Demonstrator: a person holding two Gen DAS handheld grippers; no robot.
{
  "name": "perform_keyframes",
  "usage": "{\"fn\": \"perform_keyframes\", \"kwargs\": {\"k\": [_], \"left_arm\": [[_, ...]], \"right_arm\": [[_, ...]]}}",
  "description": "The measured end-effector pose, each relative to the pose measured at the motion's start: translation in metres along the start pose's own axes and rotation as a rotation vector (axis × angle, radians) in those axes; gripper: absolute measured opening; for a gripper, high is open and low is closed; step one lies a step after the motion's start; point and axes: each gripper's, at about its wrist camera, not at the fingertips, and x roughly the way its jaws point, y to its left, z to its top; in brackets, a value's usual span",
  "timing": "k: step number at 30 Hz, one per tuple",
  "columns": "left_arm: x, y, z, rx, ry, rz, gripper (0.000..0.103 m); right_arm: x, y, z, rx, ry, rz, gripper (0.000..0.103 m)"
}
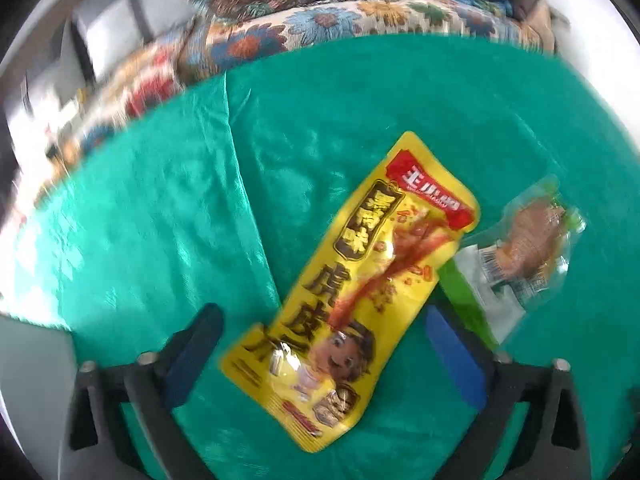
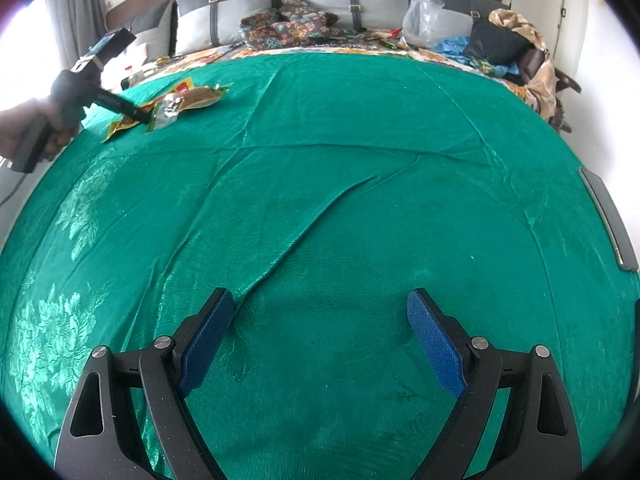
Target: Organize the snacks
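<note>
A long yellow snack packet (image 1: 352, 292) with a red top band lies on the green cloth (image 1: 160, 220), between the blue pads of my left gripper (image 1: 323, 313). The jaws stand wide and neither pad presses on it. A clear packet of brown food (image 1: 520, 248) with a green and white label lies just to its right, partly under it. In the right wrist view both packets lie at the far left: the yellow one (image 2: 122, 123) and the brown one (image 2: 200, 96), with the left gripper (image 2: 138, 112), held by a hand (image 2: 16, 128), over them. My right gripper (image 2: 320, 300) hangs open over bare cloth.
The green cloth (image 2: 360, 160) covers a bed and has a long crease across its middle. At the head end are grey pillows (image 2: 224, 8), floral cushions (image 2: 288, 24), a clear plastic bag (image 2: 424, 20) and piled clothes (image 2: 504, 44). A dark flat object (image 2: 608, 220) lies at the right edge.
</note>
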Motion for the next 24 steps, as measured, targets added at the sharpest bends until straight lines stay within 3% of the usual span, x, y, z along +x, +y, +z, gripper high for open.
{"fn": "perform_keyframes", "kwargs": {"k": [1,2,6,9,12,15,16,17,20,24], "left_arm": [[-0.006,-0.001,-0.004,0.003,-0.033,0.001,0.064],[-0.010,-0.003,-0.010,0.017,-0.036,0.022,0.061],[-0.031,-0.007,-0.054,-0.047,-0.025,0.041,0.058],[-0.058,-0.019,-0.121,-0.201,0.008,0.088,0.058],[-0.087,-0.044,-0.188,-0.278,0.024,0.043,0.059],[-0.103,-0.065,-0.227,-0.293,-0.003,0.041,0.072],[-0.103,-0.068,-0.232,-0.286,-0.013,0.047,0.088],[-0.100,-0.068,-0.236,-0.285,-0.027,0.058,0.094],[-0.089,-0.067,-0.237,-0.255,-0.085,0.138,0.102],[-0.078,-0.054,-0.225,-0.268,-0.165,0.151,0.103]], "right_arm": [[0.000,0.000,0.000,0.000,0.000,0.000,0.091],[0.000,0.000,-0.001,0.000,0.000,0.000,0.091],[0.002,0.001,0.000,0.000,0.000,0.000,0.091],[0.002,0.001,0.000,0.000,0.000,-0.001,0.091],[0.002,0.002,0.000,0.000,0.000,0.000,0.091],[0.002,0.002,0.000,0.000,0.000,0.000,0.091],[0.002,0.002,0.000,0.000,0.000,0.000,0.091],[0.002,0.002,0.000,-0.001,0.001,0.000,0.091],[0.003,0.002,0.000,-0.001,0.001,-0.001,0.091],[0.002,0.001,0.000,0.000,0.000,-0.002,0.091]]}}
